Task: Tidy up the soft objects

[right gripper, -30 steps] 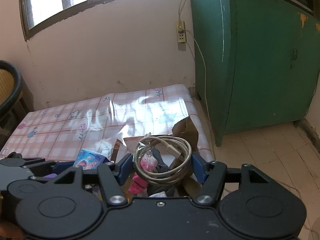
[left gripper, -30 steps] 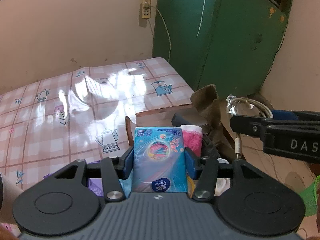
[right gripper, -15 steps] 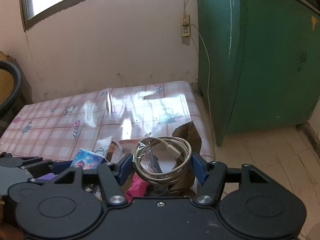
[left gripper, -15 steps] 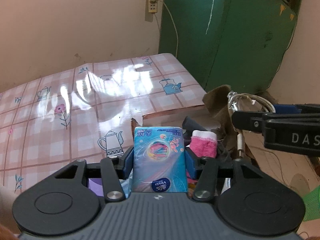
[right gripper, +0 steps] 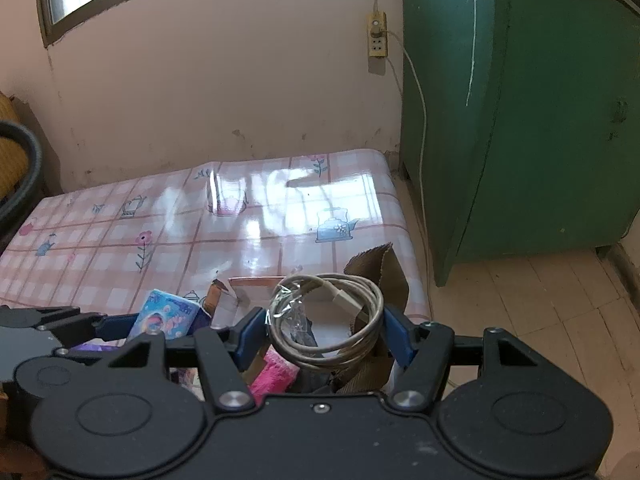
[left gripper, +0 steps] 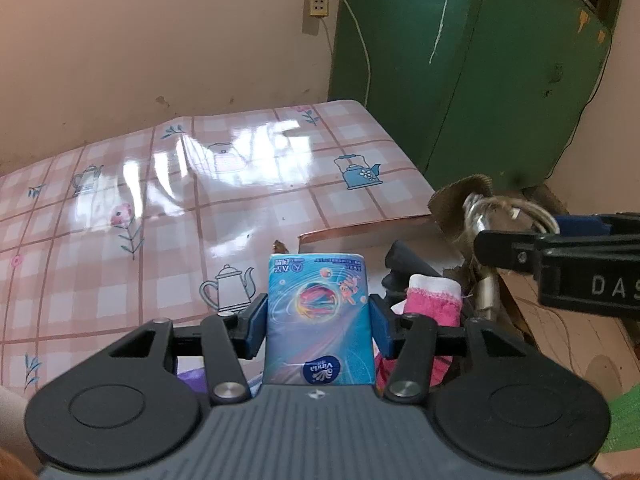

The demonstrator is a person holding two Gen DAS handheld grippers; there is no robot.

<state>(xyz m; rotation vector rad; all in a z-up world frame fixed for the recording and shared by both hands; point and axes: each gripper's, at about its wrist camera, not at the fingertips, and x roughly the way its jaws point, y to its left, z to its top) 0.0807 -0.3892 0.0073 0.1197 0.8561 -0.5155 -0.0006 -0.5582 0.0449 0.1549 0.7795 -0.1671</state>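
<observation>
Above the glossy pink checked teapot-print counter [left gripper: 168, 200] beside a green cabinet [right gripper: 520, 120], my left claw [left gripper: 319, 320] clamps a blue tissue pack [left gripper: 320, 312], my right claw [right gripper: 325, 330] a coiled beige cable [right gripper: 326, 320].

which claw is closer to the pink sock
Left. The left claw, shut on the tissue pack, sits right beside the pink sock. The right claw, holding the coiled cable, is above it.

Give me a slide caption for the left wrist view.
Left tool grips a blue tissue pack above the pink teapot-print tablecloth, right tool alongside holding a coiled cable.
</observation>
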